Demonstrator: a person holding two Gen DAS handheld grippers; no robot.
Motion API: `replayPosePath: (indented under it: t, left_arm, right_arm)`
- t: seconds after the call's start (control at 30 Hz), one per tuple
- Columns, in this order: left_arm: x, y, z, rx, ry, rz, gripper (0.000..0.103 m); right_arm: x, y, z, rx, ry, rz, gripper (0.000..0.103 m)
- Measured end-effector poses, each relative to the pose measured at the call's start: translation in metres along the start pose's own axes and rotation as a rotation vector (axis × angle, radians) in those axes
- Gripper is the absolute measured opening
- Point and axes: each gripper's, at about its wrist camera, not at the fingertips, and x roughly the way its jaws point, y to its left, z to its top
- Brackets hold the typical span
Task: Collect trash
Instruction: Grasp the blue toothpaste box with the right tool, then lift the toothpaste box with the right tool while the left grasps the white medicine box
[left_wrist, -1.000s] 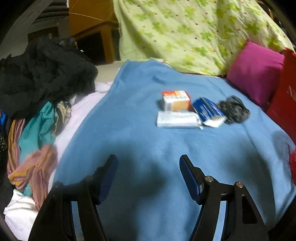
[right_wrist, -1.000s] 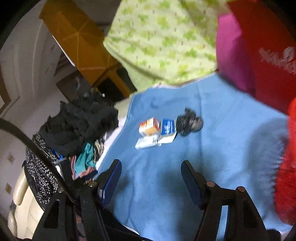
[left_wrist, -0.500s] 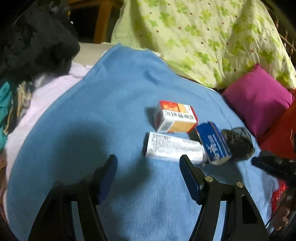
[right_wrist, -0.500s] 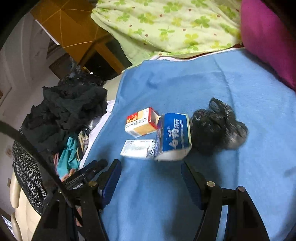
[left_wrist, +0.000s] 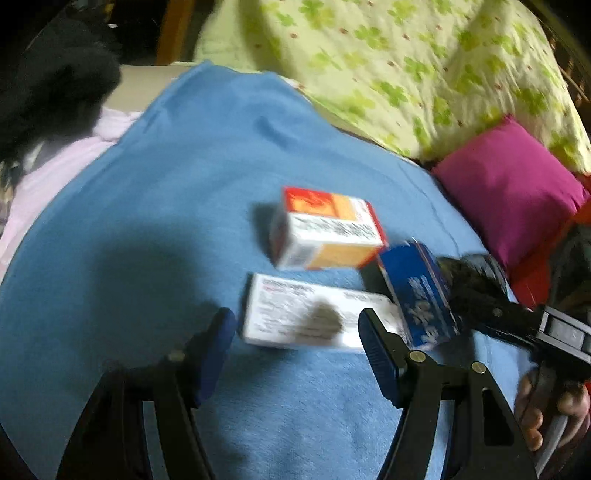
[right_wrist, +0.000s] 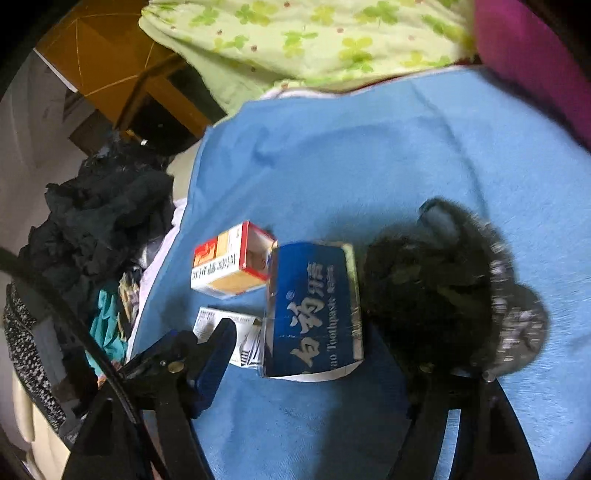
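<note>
Three small boxes lie together on a blue blanket (left_wrist: 155, 206): an orange-and-white box (left_wrist: 325, 230), a flat white box (left_wrist: 306, 315) and a blue toothpaste box (left_wrist: 419, 295). A crumpled black plastic bag (left_wrist: 476, 288) lies to their right. My left gripper (left_wrist: 295, 332) is open, its fingers either side of the white box's near end. My right gripper (right_wrist: 314, 354) is open around the blue toothpaste box (right_wrist: 314, 306); its right finger is hidden against the black bag (right_wrist: 443, 288). The orange box (right_wrist: 231, 260) and white box (right_wrist: 229, 328) also show there.
A green flowered quilt (left_wrist: 399, 59) and a magenta pillow (left_wrist: 509, 184) lie behind the boxes. A heap of dark clothes (right_wrist: 99, 218) sits at the left. A red item (left_wrist: 535, 273) is at the right edge.
Both grippers have moved in close to the pile of boxes. The left now straddles the white box, the right the blue box. Both stay open.
</note>
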Motion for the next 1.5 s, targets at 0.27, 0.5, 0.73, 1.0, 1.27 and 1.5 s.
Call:
replayPosePath:
  t: [0.27,0.5,0.73,1.0,1.27,1.5]
  left_arm:
    - [-0.009,-0.018,-0.008,0.088,0.052,-0.091,0.043]
    - [-0.031,-0.024,-0.010,0.161,-0.015,-0.020,0.041]
    - [-0.011,0.009,0.016,0.023,-0.047,-0.021,0.061]
    - [0.032,0.031,0.023,-0.116,0.054,-0.141,0.061]
    - [0.029,-0.017,-0.004,0.062,0.179,-0.234,0.060]
    - [-0.022,-0.092,-0.044,0.415,0.131,-0.259,0.061]
  right_arm:
    - [-0.004,-0.004,-0.003,0.000,0.008,-0.002,0.056]
    - [-0.053,-0.007,-0.018,0.022,0.008,0.044,0.056]
    - [-0.115,-0.022,-0.073,0.036,-0.016,0.046,0.056]
    - [-0.129,-0.067,-0.090,0.215,-0.040,0.004,0.056]
    - [-0.128,-0.078,-0.081,0.250,-0.070,-0.045,0.056]
    - [-0.141,-0.088,-0.081,0.287,-0.124,-0.057,0.056]
